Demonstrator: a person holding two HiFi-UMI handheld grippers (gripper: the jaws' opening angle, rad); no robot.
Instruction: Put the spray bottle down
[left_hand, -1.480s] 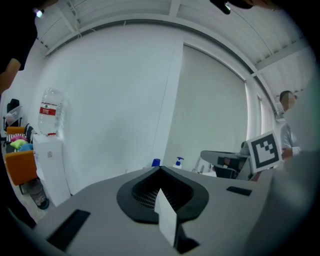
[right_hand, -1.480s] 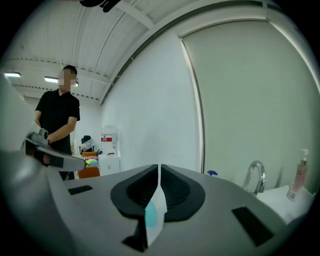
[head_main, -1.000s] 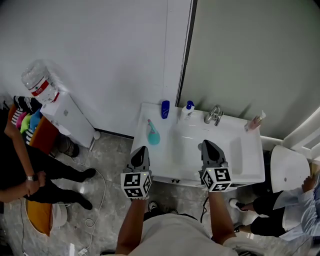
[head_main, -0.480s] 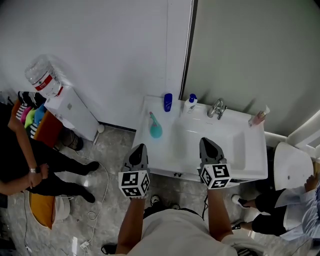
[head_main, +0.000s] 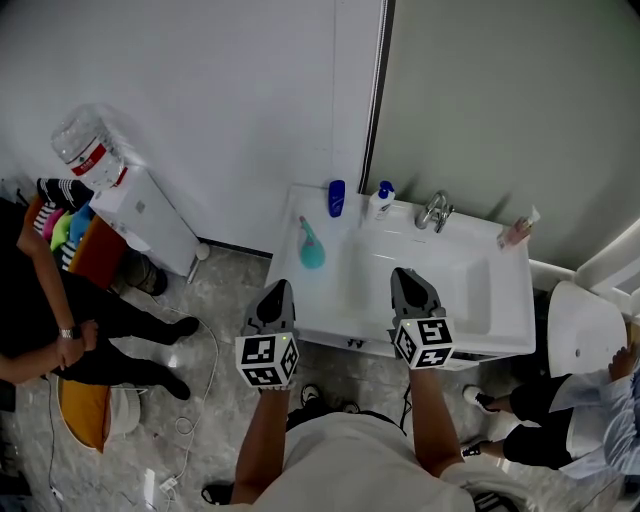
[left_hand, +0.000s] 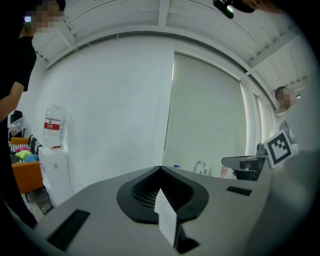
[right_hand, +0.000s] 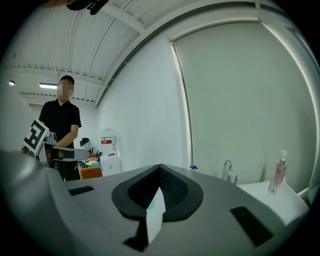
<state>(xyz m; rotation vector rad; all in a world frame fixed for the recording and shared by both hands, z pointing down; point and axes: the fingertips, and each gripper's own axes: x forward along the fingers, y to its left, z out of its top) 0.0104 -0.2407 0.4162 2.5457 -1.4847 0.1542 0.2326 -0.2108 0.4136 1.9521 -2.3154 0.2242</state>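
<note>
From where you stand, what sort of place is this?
Probably a washroom corner, perhaps a mock-up inside a workspace: a white washbasin with a tap, a teal spray bottle on its ledge, and a water dispenser nearby.

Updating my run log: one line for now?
left gripper: shut, empty | right gripper: shut, empty | spray bottle: on washbasin ledge, untouched
</note>
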